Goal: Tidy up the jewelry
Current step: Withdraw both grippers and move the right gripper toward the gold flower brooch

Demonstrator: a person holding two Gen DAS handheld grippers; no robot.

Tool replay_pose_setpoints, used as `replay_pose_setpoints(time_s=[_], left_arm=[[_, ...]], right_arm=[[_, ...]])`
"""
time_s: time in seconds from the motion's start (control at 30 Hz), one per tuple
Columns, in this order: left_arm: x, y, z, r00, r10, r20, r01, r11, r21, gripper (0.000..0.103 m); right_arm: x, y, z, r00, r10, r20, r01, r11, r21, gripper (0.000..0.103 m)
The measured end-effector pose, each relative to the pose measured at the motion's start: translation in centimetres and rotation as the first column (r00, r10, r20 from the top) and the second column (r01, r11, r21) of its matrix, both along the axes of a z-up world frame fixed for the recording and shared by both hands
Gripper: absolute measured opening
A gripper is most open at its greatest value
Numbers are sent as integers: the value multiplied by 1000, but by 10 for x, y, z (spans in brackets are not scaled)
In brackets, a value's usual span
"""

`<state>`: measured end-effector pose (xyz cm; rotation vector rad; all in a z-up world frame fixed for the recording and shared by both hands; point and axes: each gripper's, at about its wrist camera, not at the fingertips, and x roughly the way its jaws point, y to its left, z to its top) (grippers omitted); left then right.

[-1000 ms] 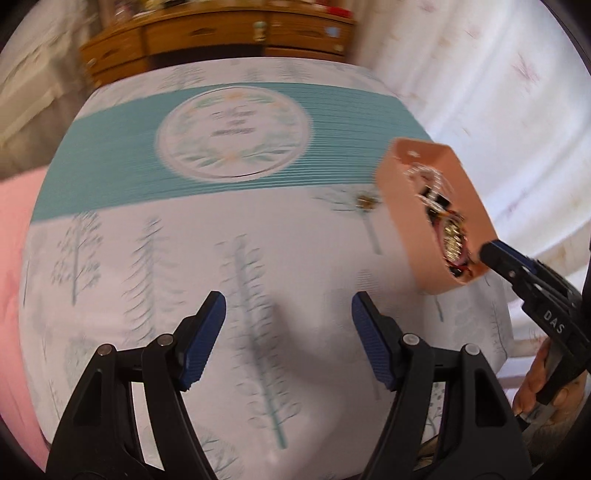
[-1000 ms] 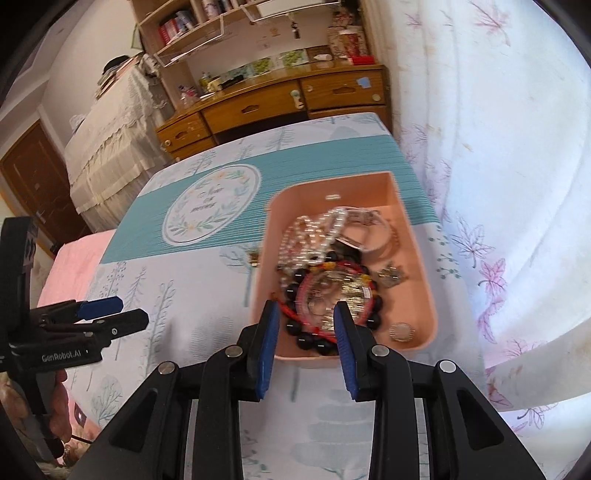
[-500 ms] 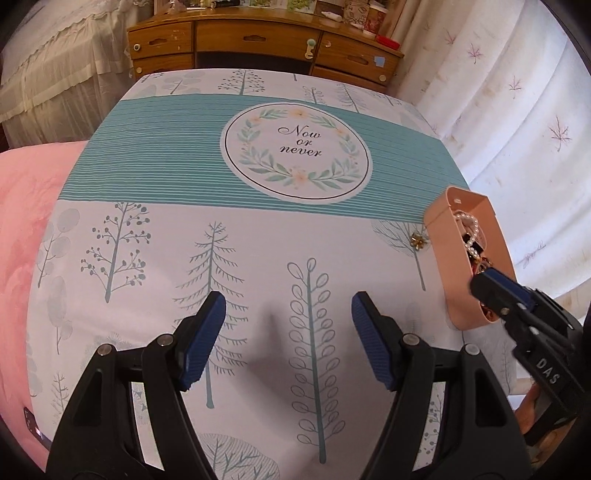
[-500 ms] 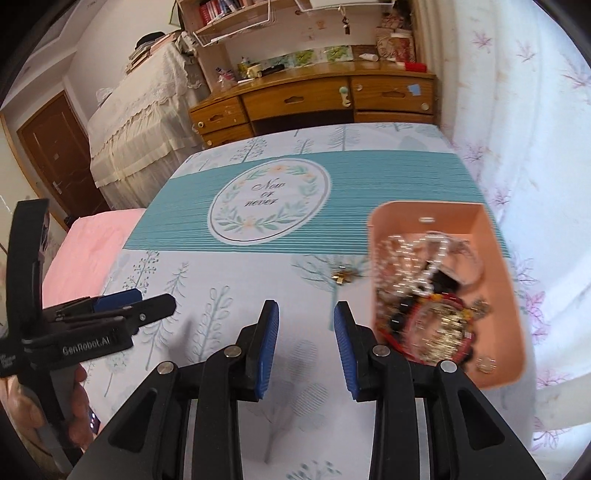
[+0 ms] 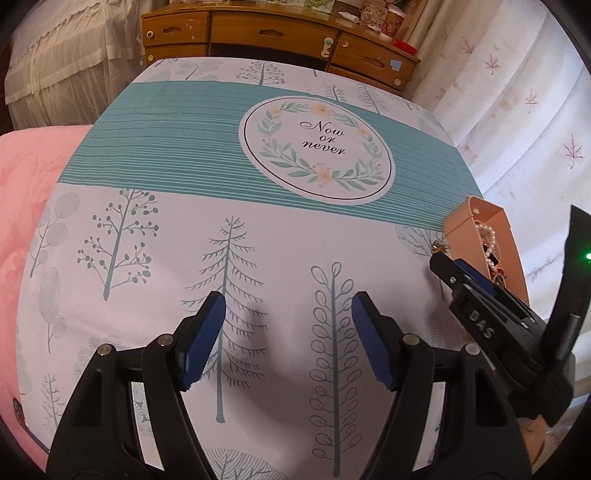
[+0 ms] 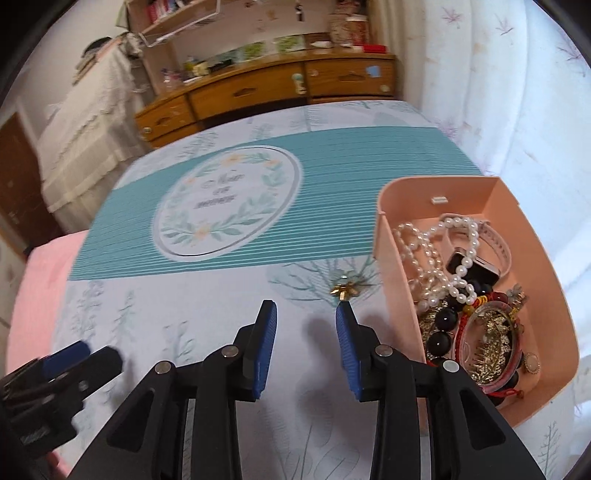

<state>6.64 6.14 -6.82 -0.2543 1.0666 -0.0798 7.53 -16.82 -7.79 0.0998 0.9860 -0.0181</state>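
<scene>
The right tongs (image 6: 306, 350) point down at the counter (image 6: 207, 306), which is covered with a cloth printed with trees, a teal striped band and a round "Now or never" wreath emblem (image 5: 317, 144). Their blue pads (image 6: 267, 347) stand apart with nothing between them, so the right tongs are released; the gap is moderate and the jaws have just been opening slightly. A small gold brooch (image 6: 343, 290) lies on the cloth just ahead of the right-hand pad tip, close to it but not between the pads, and whether it touches the tip cannot be told. To the right of the right tongs sits a pink tray (image 6: 517, 229), with its near left wall beside the brooch. The tray holds a white pearl string (image 6: 432, 251), dark round beads (image 6: 439, 339), a red-rimmed piece with gold parts (image 6: 491, 336) and a pale pink watch (image 6: 495, 243), all heaped together. The left tongs (image 5: 288, 343) hang over a bare stretch of the printed cloth, with the pads wide apart and empty, released. In the left wrist view the right tongs (image 5: 458, 273) appear to the right, with the tray (image 5: 469, 221) and the brooch (image 5: 439, 247) just beyond their tips. In the right wrist view the left tongs (image 6: 81, 358) show at the lower left, well apart from the tray. Past the far edge of the counter stands a wooden dresser (image 5: 280, 33).
</scene>
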Motion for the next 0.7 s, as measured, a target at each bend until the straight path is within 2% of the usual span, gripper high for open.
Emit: replay_pose_setpoints(time_s=[0.17,0.33,0.47,0.7], left_arm=[[4,5,-3,1000,19,3,-19,1000,-8,68],[6,10,-4,999,33,3,-32,999,-20,68],[4,14,-2,999,40,11,-40,999,-19,68],[4,18,-3,999,49,11,-49,998,-29,68]], right_arm=[[9,5,-7,998,-58,21,60,996,-65,36],[24,12,-14,984,-178,7,177,972,-152,37],[39,17,-20,967,-253,17,251,950,-183,46],[57,23,-22,952,-306,18,303,930,-205,60]])
